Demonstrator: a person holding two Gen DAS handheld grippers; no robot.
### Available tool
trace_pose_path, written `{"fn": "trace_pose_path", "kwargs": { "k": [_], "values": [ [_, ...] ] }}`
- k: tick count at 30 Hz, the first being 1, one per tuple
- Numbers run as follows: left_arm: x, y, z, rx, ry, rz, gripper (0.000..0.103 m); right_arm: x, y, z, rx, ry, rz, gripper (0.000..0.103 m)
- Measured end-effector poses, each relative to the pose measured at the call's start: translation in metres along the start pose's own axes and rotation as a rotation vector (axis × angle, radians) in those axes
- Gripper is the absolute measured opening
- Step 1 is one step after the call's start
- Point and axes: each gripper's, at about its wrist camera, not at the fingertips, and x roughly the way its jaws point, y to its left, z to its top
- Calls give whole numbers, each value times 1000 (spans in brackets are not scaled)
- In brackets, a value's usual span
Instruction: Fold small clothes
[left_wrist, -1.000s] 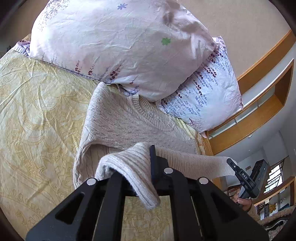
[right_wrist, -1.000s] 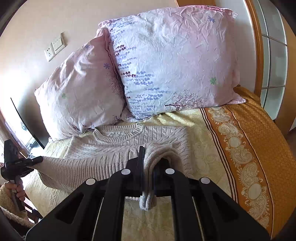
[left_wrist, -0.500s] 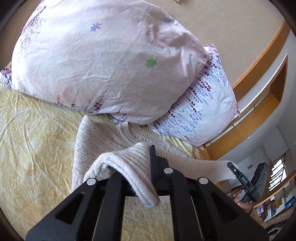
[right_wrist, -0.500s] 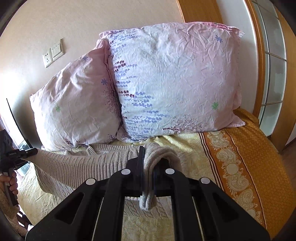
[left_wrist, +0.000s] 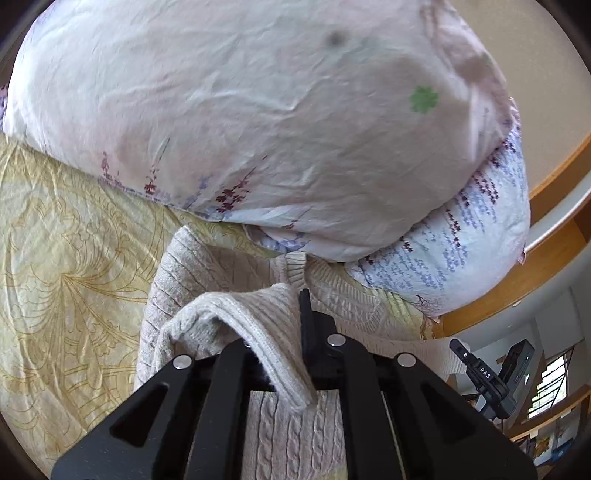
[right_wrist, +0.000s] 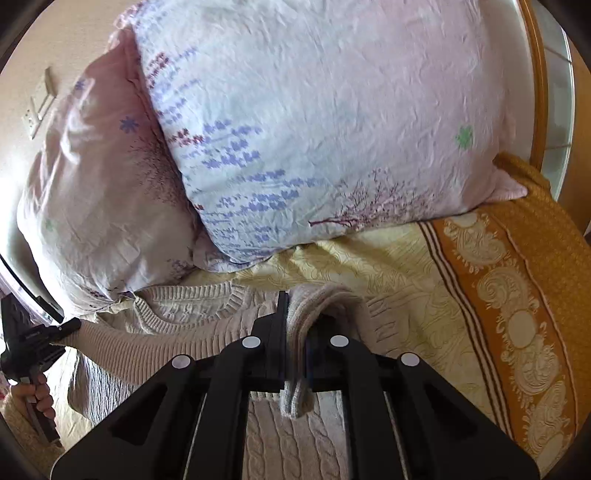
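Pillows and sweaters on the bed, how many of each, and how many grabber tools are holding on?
Pillows: 2 (pink pillow, blue-flowered pillow)
Sweaters: 1 (beige sweater)
Grippers: 2 (left gripper, right gripper), both clamped on the sweater
Total: 5

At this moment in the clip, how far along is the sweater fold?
Early to midway. Done: the sweater lies on the bedspread, collar by the pillows. In hand: the left gripper and right gripper each pinch a bunched knit edge, lifted. Left: lay that fold down, then finish folding.
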Motion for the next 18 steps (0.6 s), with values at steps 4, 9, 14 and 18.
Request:
{"fn": "trace_pose_path", "kwargs": {
  "k": [4, 9, 14, 18],
  "values": [
    [25, 19, 1, -77, 27, 31, 5, 32, -19, -1, 107, 82, 7, 7],
    [41, 26, 3, -102, 38, 55, 6, 54, -36, 0, 217, 148, 37, 7],
    [53, 29, 4, -128, 57, 65, 20, 63, -43, 0, 278, 182, 72, 26],
    [58, 21, 6, -101, 53, 55, 38, 63, -38, 3, 275, 168, 86, 47]
  ]
}}
